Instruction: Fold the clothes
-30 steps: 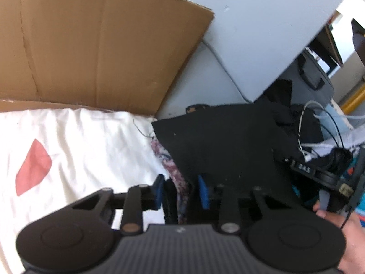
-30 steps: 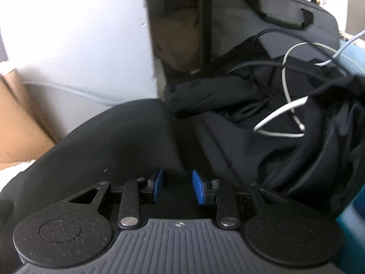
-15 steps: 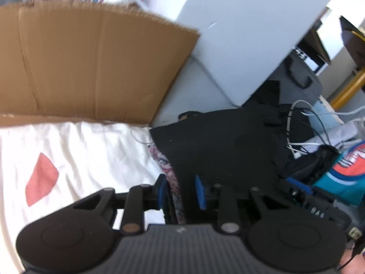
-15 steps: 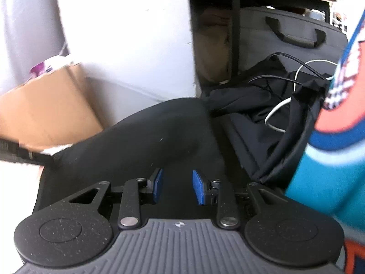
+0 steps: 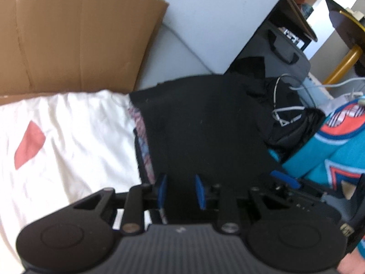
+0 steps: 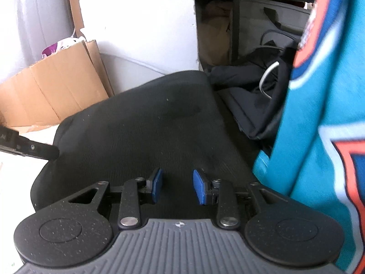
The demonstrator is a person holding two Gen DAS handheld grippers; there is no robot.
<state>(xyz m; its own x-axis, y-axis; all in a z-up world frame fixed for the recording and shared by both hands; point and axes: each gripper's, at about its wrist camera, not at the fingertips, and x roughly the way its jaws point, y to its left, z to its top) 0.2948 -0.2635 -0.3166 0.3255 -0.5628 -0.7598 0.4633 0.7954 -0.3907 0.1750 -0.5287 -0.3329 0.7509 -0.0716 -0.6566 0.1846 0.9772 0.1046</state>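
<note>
A black garment (image 5: 205,125) hangs spread between my two grippers, over a white sheet (image 5: 68,141) with a pink patch. A floral patterned layer (image 5: 142,134) shows along its left edge. My left gripper (image 5: 180,190) is shut on the garment's near edge, and black cloth fills the gap between its blue pads. In the right wrist view my right gripper (image 6: 178,188) is likewise shut on the black garment (image 6: 148,125). The left gripper's finger (image 6: 41,150) reaches the cloth's left corner. The right gripper (image 5: 285,180) appears beside the left one.
A brown cardboard box (image 5: 75,41) stands behind the sheet against a pale grey wall panel (image 5: 216,18). Behind the garment lie dark bags (image 5: 285,54) and white cables (image 5: 282,111). A teal jersey (image 6: 319,118) with orange and white trim fills the right side.
Both grippers have moved sideways with the black garment. The right wrist view has swung left, so the cardboard box and the teal jersey have come into it.
</note>
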